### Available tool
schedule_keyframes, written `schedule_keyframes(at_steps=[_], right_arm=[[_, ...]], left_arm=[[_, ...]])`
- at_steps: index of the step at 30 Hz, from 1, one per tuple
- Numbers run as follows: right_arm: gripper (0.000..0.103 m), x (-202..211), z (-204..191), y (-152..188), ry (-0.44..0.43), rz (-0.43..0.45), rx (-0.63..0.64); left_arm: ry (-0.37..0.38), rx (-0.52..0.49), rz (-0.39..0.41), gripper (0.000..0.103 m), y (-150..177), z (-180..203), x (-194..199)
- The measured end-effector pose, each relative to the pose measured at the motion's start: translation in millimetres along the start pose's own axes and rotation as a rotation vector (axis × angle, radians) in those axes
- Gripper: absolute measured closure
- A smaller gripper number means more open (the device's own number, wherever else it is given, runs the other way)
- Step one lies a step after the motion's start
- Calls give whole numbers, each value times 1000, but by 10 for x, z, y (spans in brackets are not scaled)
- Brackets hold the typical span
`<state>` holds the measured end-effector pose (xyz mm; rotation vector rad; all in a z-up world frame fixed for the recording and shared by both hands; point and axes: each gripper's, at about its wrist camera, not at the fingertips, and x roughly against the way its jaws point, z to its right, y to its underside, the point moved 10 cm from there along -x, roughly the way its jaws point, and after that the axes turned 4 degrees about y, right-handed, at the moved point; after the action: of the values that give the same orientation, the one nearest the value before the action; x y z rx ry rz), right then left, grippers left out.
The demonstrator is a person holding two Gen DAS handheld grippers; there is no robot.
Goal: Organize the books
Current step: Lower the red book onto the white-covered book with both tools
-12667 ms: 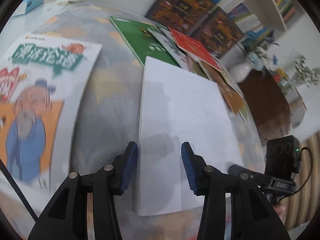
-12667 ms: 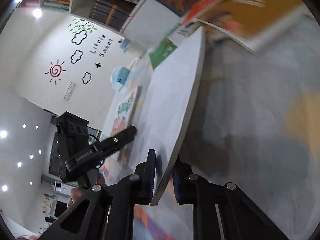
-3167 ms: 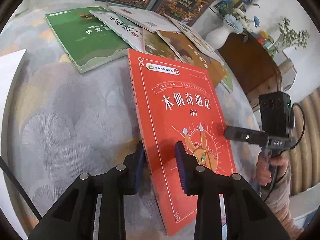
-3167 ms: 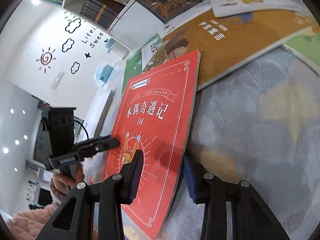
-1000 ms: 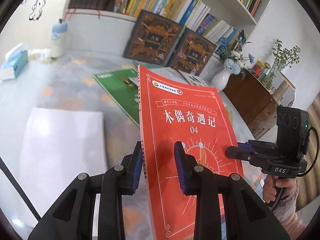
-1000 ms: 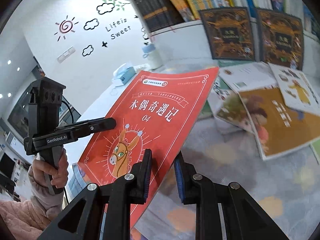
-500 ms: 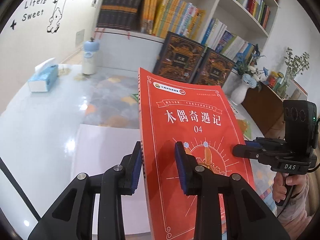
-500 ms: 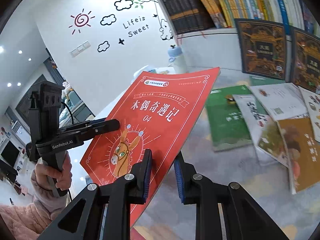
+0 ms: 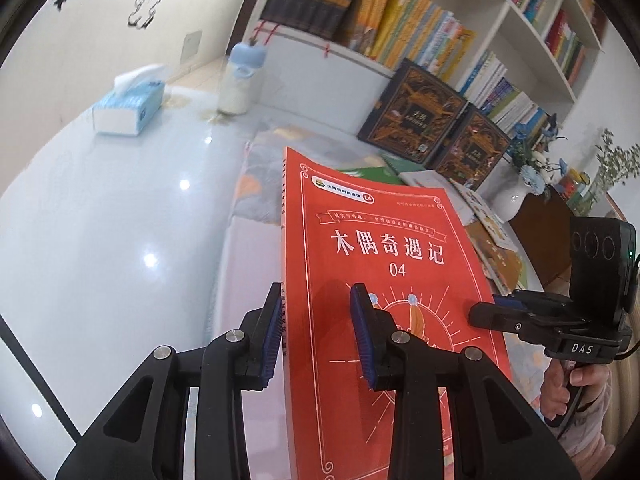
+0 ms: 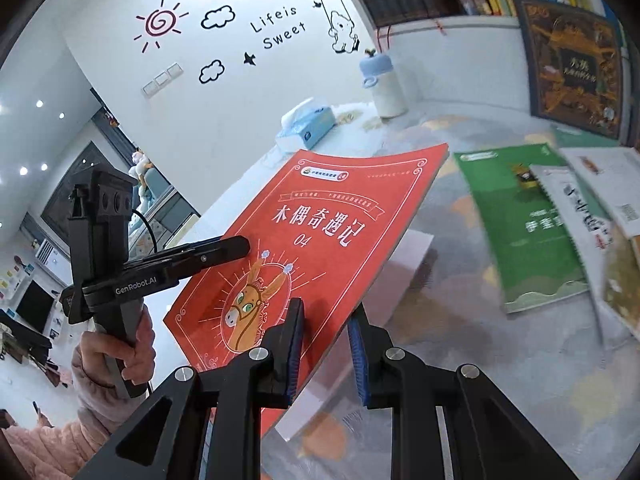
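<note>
The left tool (image 9: pixel 316 336) and the right tool (image 10: pixel 324 354) each clamp an edge of the red book (image 9: pixel 384 280), held between them, above the surface (image 9: pixel 100 220). Ahead of the right tool, to its right, a green book (image 10: pixel 528 232) lies flat.

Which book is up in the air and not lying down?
The red book with the donkey: both grippers hold it above the table, while the green book lies flat.
</note>
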<state>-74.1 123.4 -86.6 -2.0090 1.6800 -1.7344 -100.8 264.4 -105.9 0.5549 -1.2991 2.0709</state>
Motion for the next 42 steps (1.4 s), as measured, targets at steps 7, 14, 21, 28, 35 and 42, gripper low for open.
schedule_keyframes(at_steps=[7,14,21,28,35,42], right_arm=[[82,-260,33,65,-2,-45,-12],[82,-429,54,178,-5,-83,-23],[82,-549,110,286,-16,-112,-56],[82,-599,141,325,-23,-114,-81],[81,-580,147,326,-11,-106,-74],[81,-572,131,325,1,-109,-67]], left_arm=[[11,30,-48,74,139,-210,-143],[-8,53,-95,74,303,-360,-269],[-33,24,-87,72,318,-381,-256],[-59,-3,-86,70,313,-376,-263],[-103,-22,-68,67,293,-390,-223],[-114,-28,-37,67,252,-360,-126]])
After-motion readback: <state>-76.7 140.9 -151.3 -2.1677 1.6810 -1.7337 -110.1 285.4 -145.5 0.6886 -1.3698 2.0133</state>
